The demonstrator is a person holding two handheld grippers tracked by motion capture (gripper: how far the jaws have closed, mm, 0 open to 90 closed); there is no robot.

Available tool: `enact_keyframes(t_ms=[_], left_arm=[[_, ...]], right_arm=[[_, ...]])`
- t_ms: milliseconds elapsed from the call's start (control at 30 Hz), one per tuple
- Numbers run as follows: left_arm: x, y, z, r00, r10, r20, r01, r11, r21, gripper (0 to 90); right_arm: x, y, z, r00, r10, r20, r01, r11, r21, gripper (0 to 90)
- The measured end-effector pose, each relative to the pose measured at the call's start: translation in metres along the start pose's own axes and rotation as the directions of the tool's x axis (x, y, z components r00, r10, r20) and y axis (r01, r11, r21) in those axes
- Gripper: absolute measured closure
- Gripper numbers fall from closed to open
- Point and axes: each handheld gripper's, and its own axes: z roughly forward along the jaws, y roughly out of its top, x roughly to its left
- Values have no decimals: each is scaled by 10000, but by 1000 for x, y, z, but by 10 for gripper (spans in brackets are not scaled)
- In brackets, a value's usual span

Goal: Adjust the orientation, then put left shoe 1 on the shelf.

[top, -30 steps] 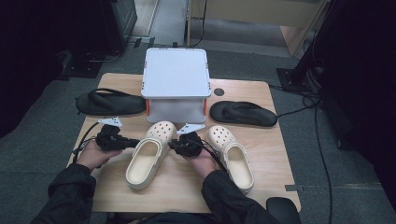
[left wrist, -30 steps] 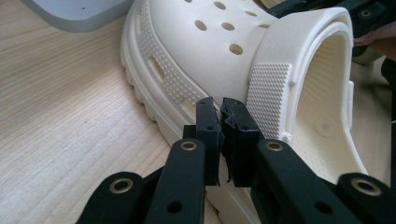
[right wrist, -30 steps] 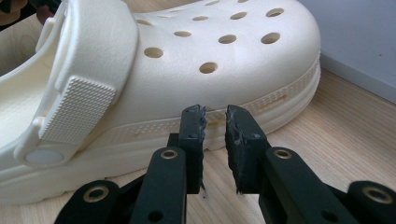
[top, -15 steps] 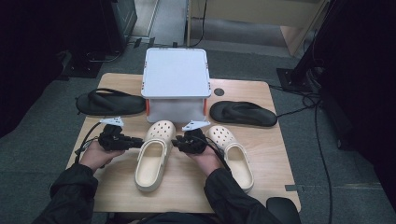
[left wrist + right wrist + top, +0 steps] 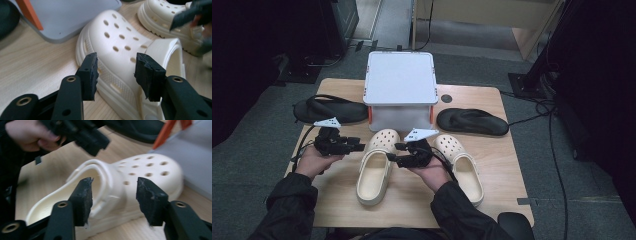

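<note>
High view: desk (image 5: 507, 165) evenly lit from above, soft shadows, surroundings nearly black, image slightly soft. Left tool view: near pads sharp, far shoe (image 5: 172, 22) and the other tool (image 5: 192, 15) blurred. Right tool view: motion-smeared, hand (image 5: 30, 135) and orange latch (image 5: 162, 132) out of focus, pale clog (image 5: 140, 177) bright, not blown out.

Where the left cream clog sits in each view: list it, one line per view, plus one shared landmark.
High view: left cream clog lies at centre, between the left gripper and right gripper.
Left gripper view: clog at centre, just beyond the open jaws, toe toward upper left.
Right gripper view: clog at centre, toe to the right.
Shared landmark: the grey box, beyond the toe ().
</note>
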Motion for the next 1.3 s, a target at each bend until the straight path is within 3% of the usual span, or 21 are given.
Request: enact_keyframes(t_ms=[100, 233, 300, 367, 500, 667, 800, 867, 900, 1167, 1300], left_arm=[[1, 7, -1, 10000, 28, 36, -27, 9999, -119, 514], [2, 14, 0, 10000, 18, -8, -18, 9999, -121, 512], [2, 17, 0, 9999, 132, -94, -133, 9998, -145, 519], [1, 21, -1, 9998, 166, -100, -168, 9996, -217, 522], [2, 31, -2, 9996, 213, -176, -217, 9995, -246, 523], [2, 43, -4, 9996, 254, -134, -258, 9992, -317, 525], [2, 52, -9, 9993, 309, -203, -319, 9982, -507, 543], [0, 56, -13, 9984, 435, -363, -461, 9962, -735, 626], [-1, 58, -16, 9987, 423, -273, -444, 9956, -829, 626], [0, 80, -25, 9985, 419, -345, -447, 9955, -830, 687], [0, 92, -26, 9980, 524, -345, -551, 9949, -839, 684]], right_arm=[[9, -4, 10, 9994, -349, 43, 347, 9985, 421, 435], [11, -12, 23, 9992, -364, 185, 347, 9957, 859, 415], [12, -14, 27, 9977, -529, 424, 498, 9963, 706, 398], [12, -14, 29, 9979, -360, 546, 329, 9978, 568, 388], [16, -15, 32, 9946, -568, 868, 514, 9967, 631, 350], [18, -15, 34, 9883, -841, 1275, 743, 9941, 793, 385], [13, -14, 31, 9934, -363, 1088, 287, 9971, 711, 437], [13, -14, 29, 9946, -124, 1026, 54, 9976, 685, 483], [13, -14, 29, 9946, -124, 1026, 54, 9976, 685, 483], [11, -11, 22, 9949, 504, 877, -559, 9965, 618, 627], [10, -11, 22, 9956, 261, 902, -317, 9976, 614, 600]])
